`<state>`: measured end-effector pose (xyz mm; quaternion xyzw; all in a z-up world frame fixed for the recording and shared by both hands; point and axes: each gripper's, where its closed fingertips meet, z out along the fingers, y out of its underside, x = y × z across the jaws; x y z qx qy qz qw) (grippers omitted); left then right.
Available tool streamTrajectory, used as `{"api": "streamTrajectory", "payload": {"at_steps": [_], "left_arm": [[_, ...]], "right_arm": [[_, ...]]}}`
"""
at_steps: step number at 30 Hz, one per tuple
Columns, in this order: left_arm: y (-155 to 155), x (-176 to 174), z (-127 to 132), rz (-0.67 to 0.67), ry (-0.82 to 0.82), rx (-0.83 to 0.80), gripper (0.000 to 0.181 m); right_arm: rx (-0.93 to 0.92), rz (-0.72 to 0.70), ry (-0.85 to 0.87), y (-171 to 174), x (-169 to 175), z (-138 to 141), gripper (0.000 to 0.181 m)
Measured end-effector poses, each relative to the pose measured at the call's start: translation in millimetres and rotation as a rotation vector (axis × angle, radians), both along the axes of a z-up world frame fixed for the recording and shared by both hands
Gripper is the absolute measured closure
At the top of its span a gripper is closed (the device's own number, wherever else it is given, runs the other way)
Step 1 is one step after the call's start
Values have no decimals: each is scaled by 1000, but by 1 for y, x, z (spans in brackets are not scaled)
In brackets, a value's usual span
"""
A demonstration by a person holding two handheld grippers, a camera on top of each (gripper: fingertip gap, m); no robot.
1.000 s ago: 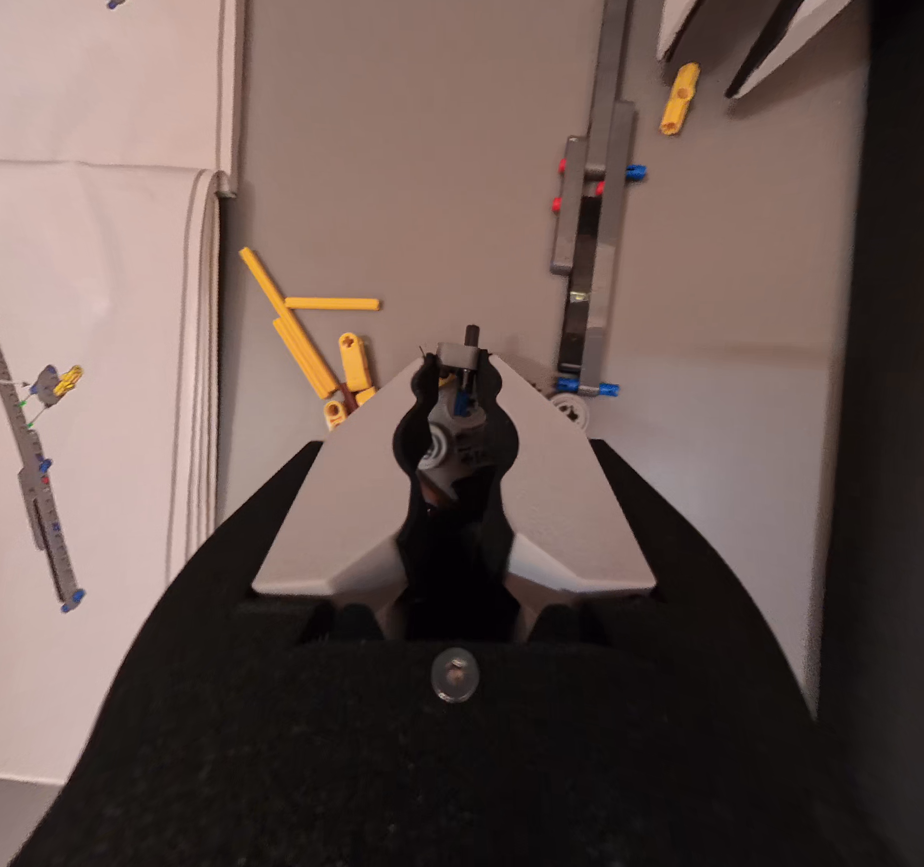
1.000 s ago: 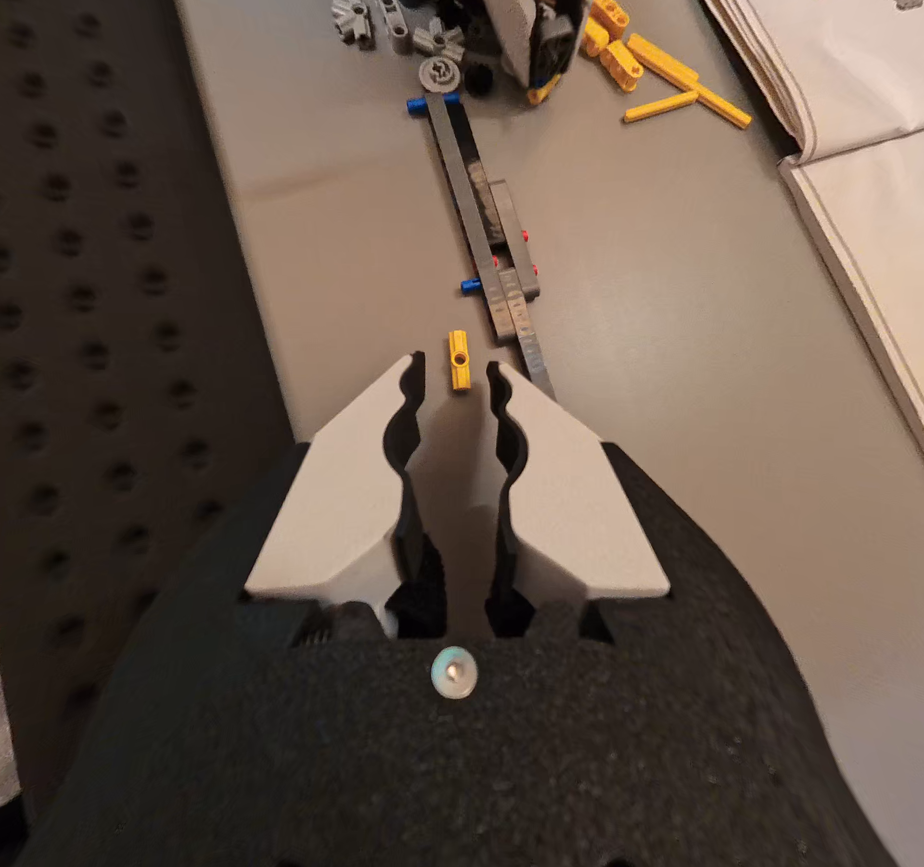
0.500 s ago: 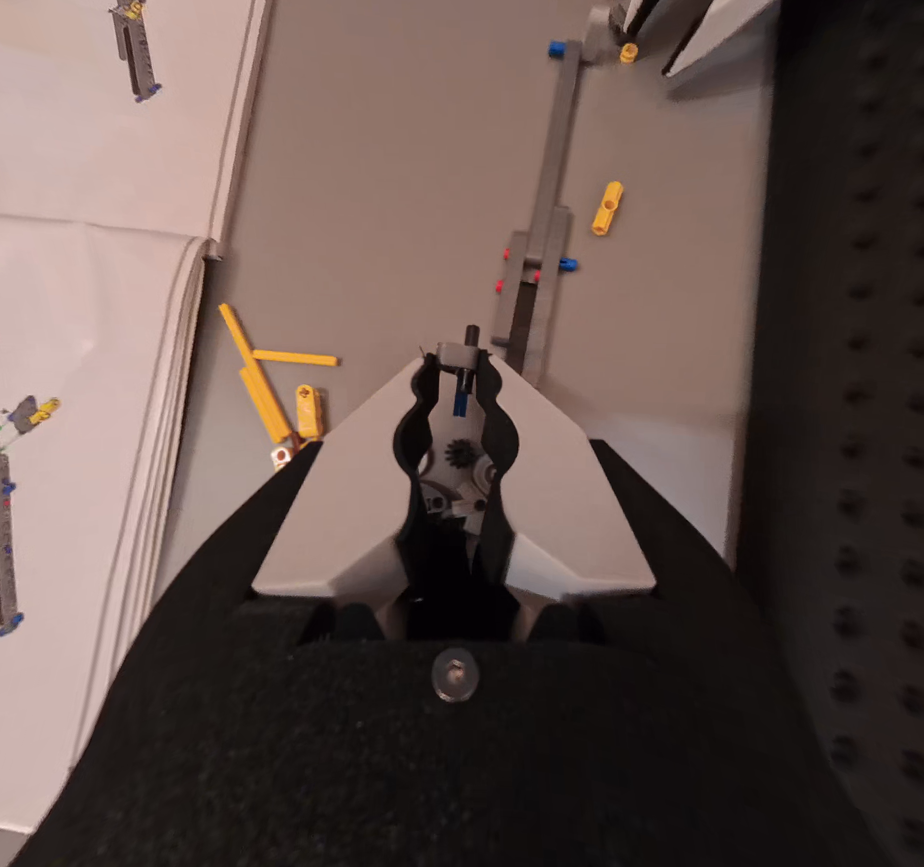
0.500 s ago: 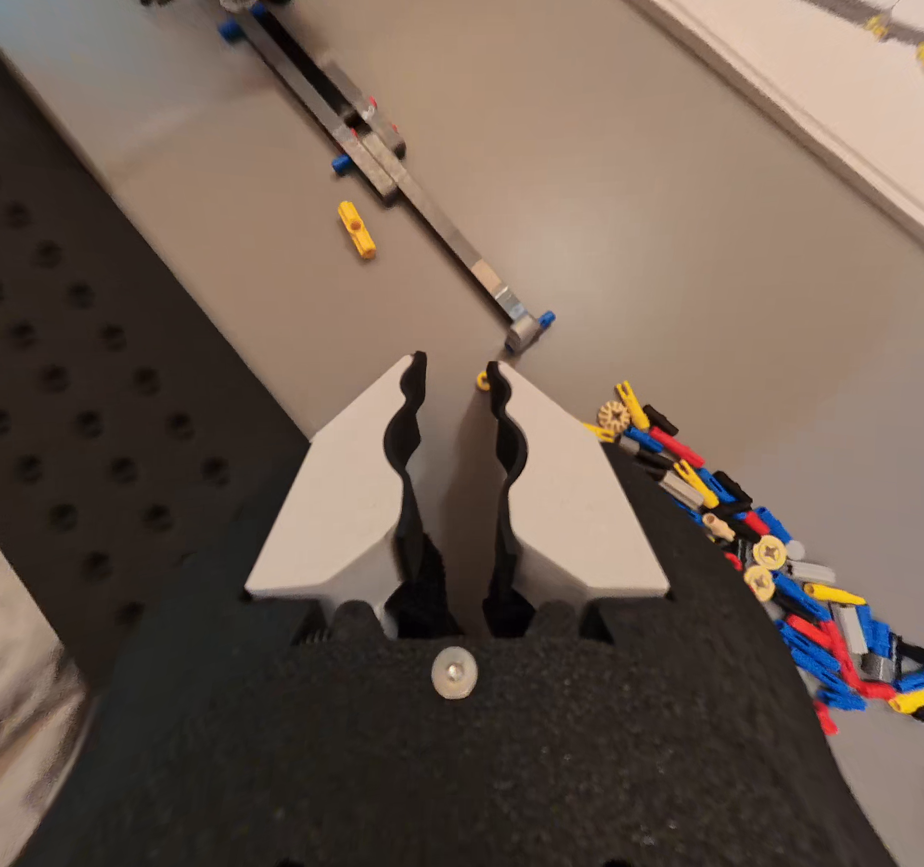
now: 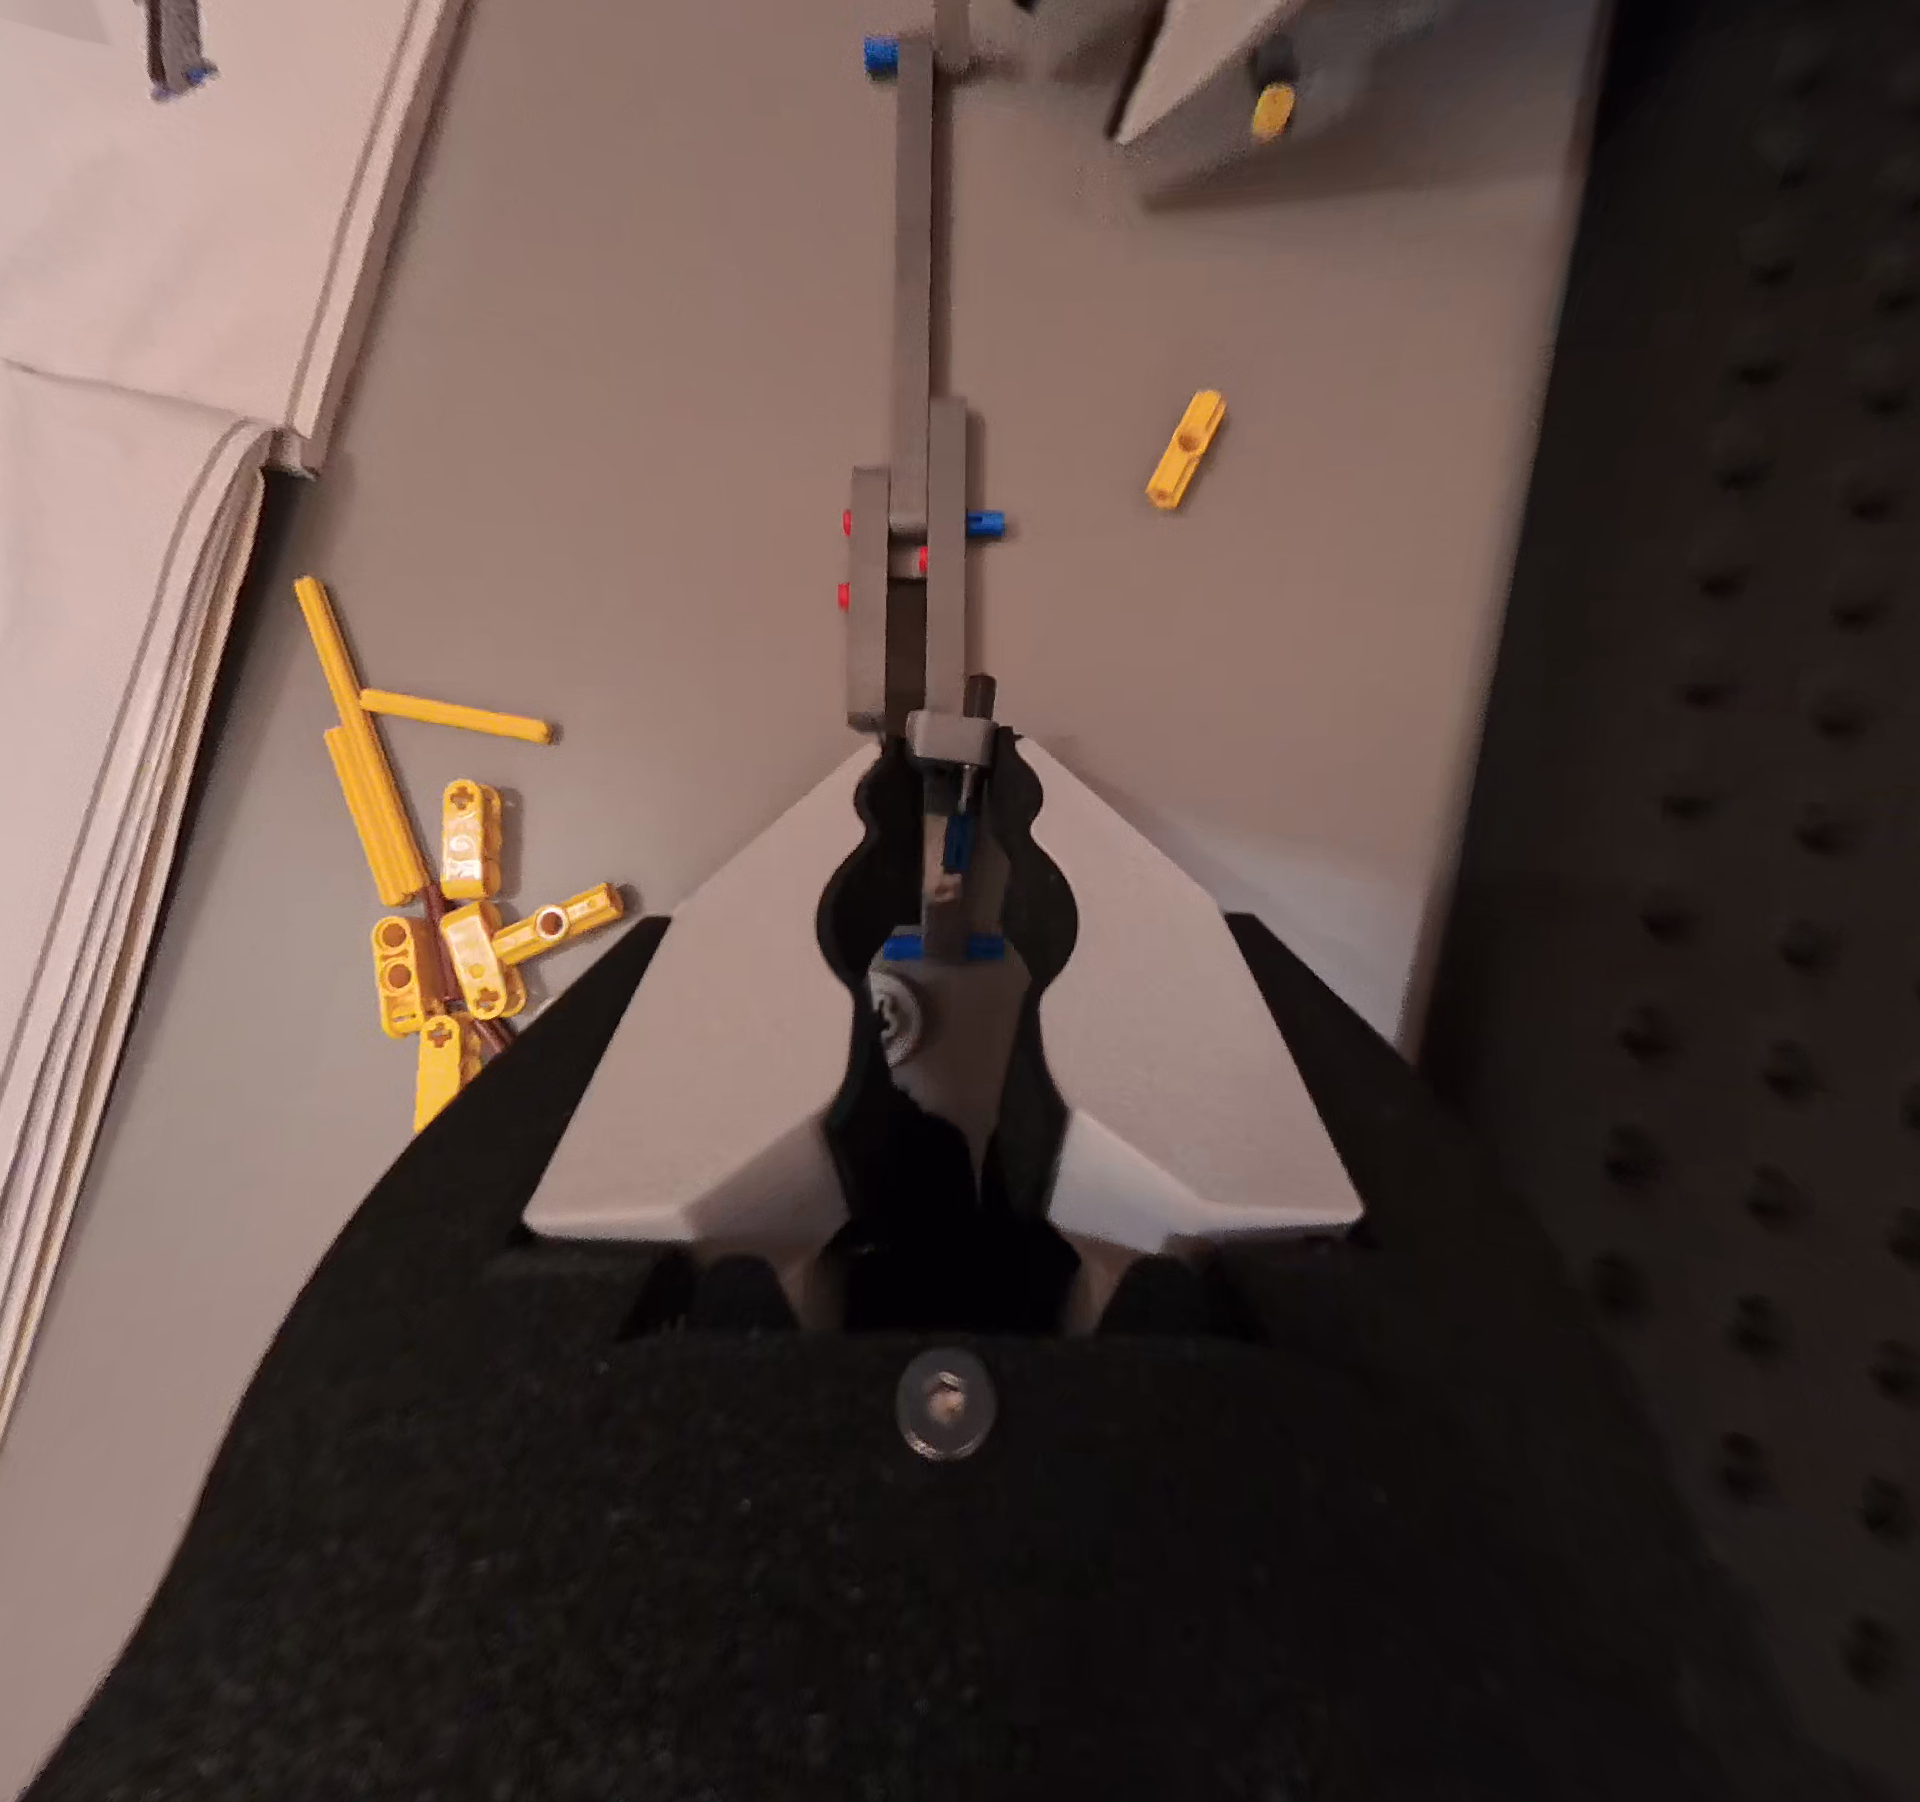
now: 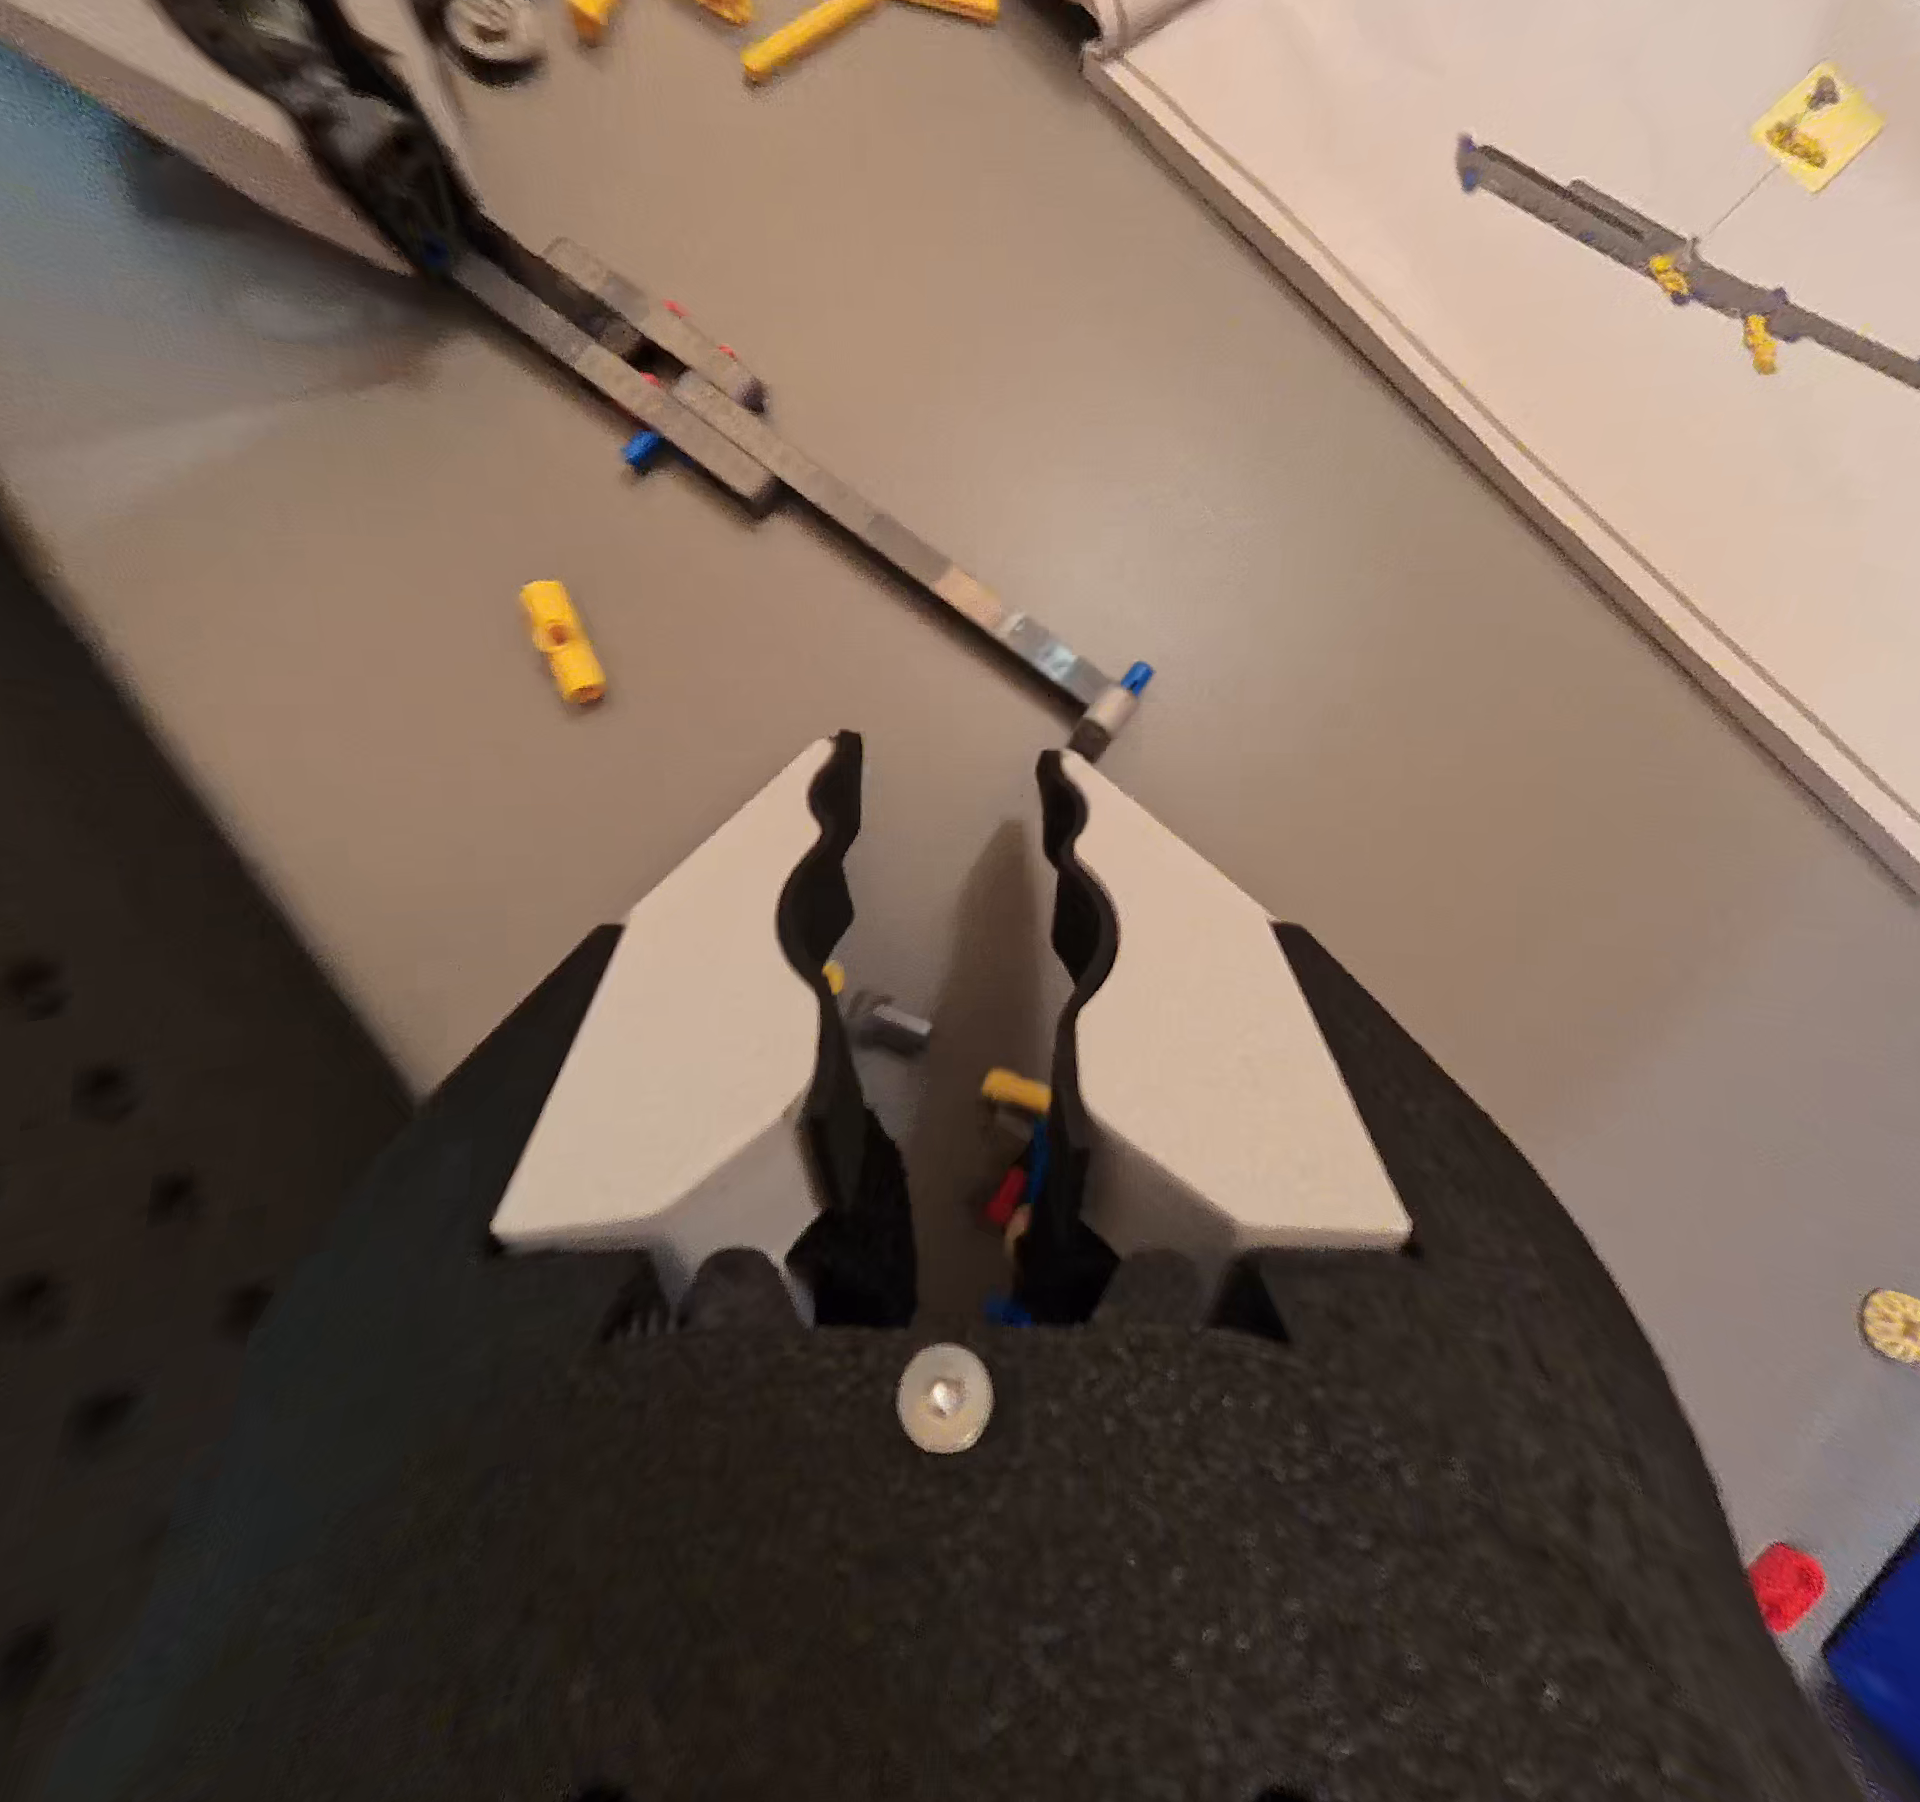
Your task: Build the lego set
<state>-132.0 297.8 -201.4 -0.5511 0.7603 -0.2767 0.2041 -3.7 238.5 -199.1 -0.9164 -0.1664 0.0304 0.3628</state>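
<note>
Left gripper (image 5: pixel 951 750) fingers pinch a small grey connector (image 5: pixel 948 736), light, hard, slippery, best held by its flats; right gripper (image 6: pixel 948 765) fingers gape empty over the tabletop (image 6: pixel 1195 422).

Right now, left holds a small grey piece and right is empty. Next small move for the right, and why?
Probably lower the right gripper onto the small loose pieces showing between its fingers and close on one. It is open and empty, and the left gripper already pinches the small grey piece at the near end of the long grey beam assembly.
</note>
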Motion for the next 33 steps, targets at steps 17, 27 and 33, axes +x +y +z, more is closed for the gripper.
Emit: {"api": "streamTrajectory", "payload": {"at_steps": [17,27,33], "left_arm": [[-10,24,61,29,-425,-192,168],[-11,23,56,23,-419,-180,168],[-6,21,55,48,-436,-174,168]], "right_arm": [[14,-113,-158,-47,8,-11,155],[126,-181,-160,-46,51,12,165],[-92,-257,37,-125,68,6,153]]}}
